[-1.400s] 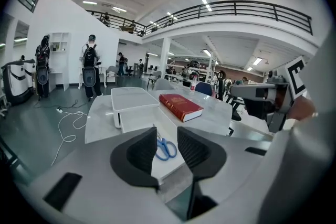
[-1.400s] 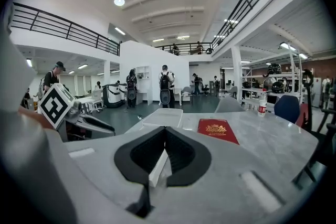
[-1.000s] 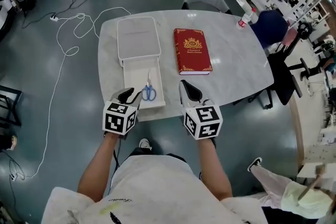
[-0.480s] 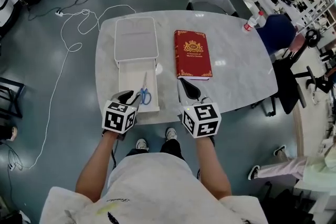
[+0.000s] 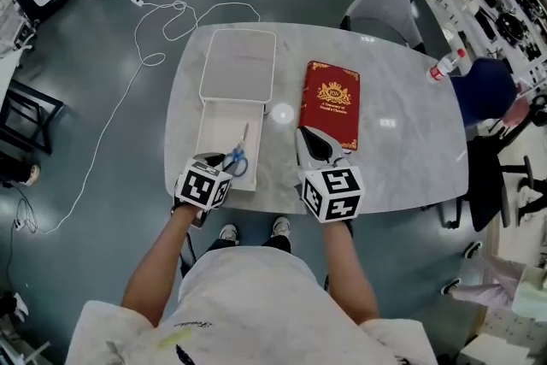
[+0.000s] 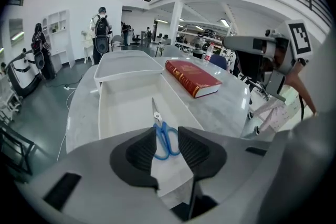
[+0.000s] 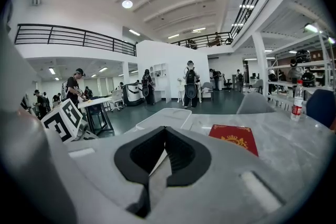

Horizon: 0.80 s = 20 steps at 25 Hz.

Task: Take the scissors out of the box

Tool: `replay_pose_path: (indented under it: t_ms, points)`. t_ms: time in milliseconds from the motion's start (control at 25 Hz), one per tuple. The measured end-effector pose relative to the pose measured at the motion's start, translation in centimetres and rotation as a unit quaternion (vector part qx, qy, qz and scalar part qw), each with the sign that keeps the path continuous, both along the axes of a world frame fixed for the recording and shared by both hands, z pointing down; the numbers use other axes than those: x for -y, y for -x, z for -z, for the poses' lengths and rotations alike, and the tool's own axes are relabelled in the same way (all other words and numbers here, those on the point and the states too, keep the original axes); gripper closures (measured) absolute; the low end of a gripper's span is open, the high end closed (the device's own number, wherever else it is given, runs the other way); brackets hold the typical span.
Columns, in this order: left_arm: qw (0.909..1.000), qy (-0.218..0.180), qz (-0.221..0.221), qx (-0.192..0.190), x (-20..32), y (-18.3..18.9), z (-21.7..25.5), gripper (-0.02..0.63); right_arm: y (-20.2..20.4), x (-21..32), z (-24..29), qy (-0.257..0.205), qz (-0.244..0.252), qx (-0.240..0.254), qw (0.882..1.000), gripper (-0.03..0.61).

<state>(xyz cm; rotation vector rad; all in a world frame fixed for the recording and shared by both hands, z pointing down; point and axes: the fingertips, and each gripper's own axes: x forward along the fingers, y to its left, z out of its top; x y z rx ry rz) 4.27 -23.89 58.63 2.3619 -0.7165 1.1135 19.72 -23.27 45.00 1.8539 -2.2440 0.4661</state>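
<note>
The scissors (image 5: 238,156), blue-handled, lie in the open white box (image 5: 214,122), handles toward me. My left gripper (image 5: 215,161) hangs tilted down over the box's near end, just left of the handles. In the left gripper view the scissors (image 6: 159,122) show through the gap of the left gripper (image 6: 167,137). Its jaws are opening, and the pads touch nothing. My right gripper (image 5: 306,141) is shut and empty over the table beside the book's near left corner. In its own view the right gripper (image 7: 166,131) has its tips together.
The box's lid (image 5: 238,64) lies just beyond the box. A red book (image 5: 332,92) lies right of it on the marble table (image 5: 402,141). A bottle (image 5: 445,67) stands at the far right edge. Chairs and a white floor cable (image 5: 102,150) surround the table.
My left gripper has sunk toward the box's near end, closer to the scissors' handles. My right gripper has moved forward along the table to the book's near corner.
</note>
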Motion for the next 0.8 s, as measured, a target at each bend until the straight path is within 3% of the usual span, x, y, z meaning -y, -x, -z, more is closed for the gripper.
replay_pose_path:
  t_ms: [360,800]
  points:
    - [0.9964,0.051,0.011,0.067,0.0,-1.0,-3.2,0.508,-1.7,1.9,-0.4,-0.004,0.044,0.014,0.999,0.572]
    - [0.9846,0.103,0.045,0.134,0.4,-1.6,-5.6,0.508,-4.0,3.7,-1.3,-0.002,0.088,0.028,0.996,0.574]
